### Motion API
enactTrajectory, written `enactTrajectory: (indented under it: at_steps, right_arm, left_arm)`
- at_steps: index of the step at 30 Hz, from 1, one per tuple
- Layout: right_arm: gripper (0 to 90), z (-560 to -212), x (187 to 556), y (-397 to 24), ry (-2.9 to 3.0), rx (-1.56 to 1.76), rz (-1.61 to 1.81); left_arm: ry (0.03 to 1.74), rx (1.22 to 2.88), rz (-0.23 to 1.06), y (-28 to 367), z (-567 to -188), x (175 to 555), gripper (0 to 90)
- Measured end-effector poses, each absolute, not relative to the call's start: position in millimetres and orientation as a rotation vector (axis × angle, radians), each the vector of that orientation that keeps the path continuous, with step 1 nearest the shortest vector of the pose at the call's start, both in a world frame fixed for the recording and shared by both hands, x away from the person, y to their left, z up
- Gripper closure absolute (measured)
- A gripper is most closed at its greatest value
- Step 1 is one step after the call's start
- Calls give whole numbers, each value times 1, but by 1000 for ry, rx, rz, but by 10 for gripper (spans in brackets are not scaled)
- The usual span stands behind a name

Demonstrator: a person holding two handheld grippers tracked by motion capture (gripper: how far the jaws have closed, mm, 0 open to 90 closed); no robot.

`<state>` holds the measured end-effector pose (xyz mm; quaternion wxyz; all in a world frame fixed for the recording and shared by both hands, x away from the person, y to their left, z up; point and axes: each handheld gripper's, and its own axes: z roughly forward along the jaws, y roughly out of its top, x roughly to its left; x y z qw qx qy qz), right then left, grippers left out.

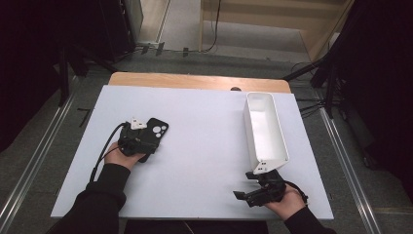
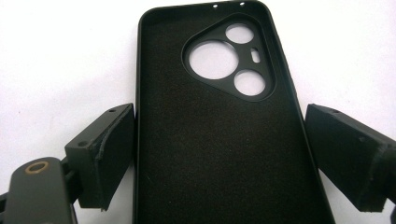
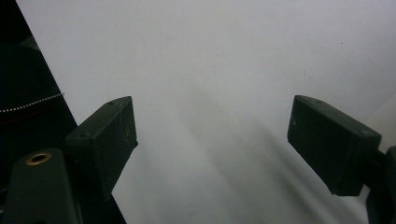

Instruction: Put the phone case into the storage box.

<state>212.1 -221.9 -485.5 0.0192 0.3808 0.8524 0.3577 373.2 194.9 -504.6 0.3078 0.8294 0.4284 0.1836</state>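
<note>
White bin (image 1: 265,127) beside right tongs (image 1: 249,187)

I see a black phone case (image 2: 219,140) lying flat on the white table's left side, open inner face up, its camera cutout at the far end. A long white bin (image 1: 265,129) stands upright on the right side, empty.
</note>
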Motion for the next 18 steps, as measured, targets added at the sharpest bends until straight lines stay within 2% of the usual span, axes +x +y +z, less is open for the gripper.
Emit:
enactTrajectory:
  at_steps: [18]
  right_arm:
    - [142,-485,211,-222,2651,1175,1109]
  left_arm:
    - [1155,2167,465,201,-499,375,138]
